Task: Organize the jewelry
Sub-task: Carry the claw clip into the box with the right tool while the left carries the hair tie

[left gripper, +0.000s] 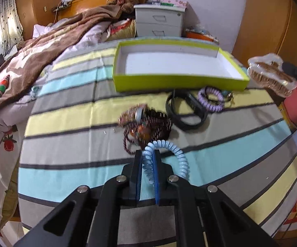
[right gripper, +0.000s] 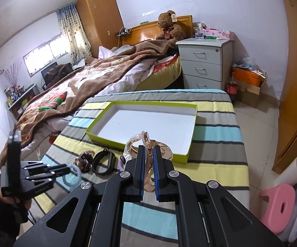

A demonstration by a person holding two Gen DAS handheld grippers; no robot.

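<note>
Jewelry is lifted near the green box (right gripper: 99, 136) for sorting: a blue spiral hair tie (left gripper: 165, 154) is clamped by the left gripper (left gripper: 147, 164) before it, a hair claw (right gripper: 146, 150) by the right gripper (right gripper: 148, 164) at its near rim.

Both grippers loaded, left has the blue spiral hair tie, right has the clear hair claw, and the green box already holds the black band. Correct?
Not quite: the green box holds nothing yet. The right wrist view shows its white floor bare; the black band lies on the striped cover in front of it. The rest stands: left gripper grips the blue spiral hair tie, right gripper the clear hair claw.
</note>
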